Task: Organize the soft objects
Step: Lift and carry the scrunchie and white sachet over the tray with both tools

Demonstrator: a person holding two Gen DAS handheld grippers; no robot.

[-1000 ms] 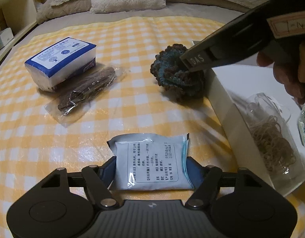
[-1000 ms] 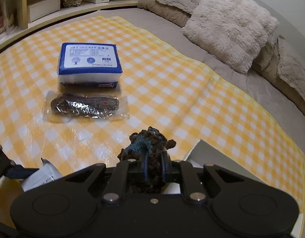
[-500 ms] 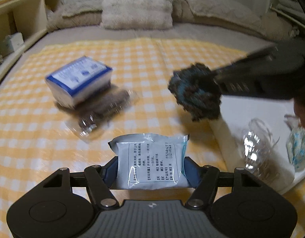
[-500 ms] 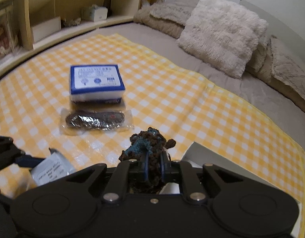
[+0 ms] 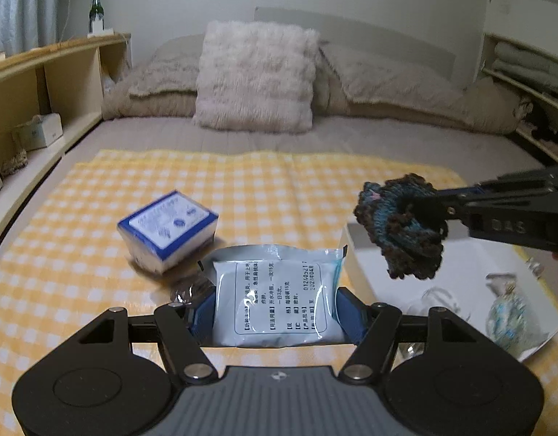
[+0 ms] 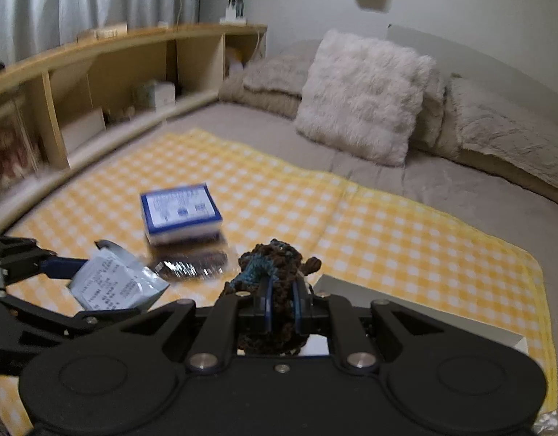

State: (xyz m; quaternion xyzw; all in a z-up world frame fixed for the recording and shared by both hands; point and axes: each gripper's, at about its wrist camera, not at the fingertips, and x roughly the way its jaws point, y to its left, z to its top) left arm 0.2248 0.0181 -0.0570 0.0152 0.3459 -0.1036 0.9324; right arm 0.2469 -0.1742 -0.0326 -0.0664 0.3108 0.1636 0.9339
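My left gripper (image 5: 275, 309) is shut on a grey-white sealed packet (image 5: 275, 294) with printed text and holds it above the yellow checked cloth (image 5: 279, 189). The packet also shows in the right wrist view (image 6: 111, 287). My right gripper (image 6: 280, 299) is shut on a dark brown and teal crocheted scrunchie (image 6: 271, 265), which hangs in the air over the near edge of a white box (image 5: 373, 265); it also shows in the left wrist view (image 5: 402, 225). A blue and white tissue pack (image 5: 168, 225) and a clear bag of dark items (image 6: 191, 267) lie on the cloth.
The white box holds a clear bag (image 5: 438, 301) and a blue-patterned item (image 5: 507, 316). Fluffy pillows (image 5: 257, 80) line the head of the bed. A wooden shelf (image 6: 97, 83) runs along the left side.
Both grippers have risen from the cloth with their loads. The scrunchie has lifted off the cloth and moved right, over the white box edge. The packet is higher above the cloth.
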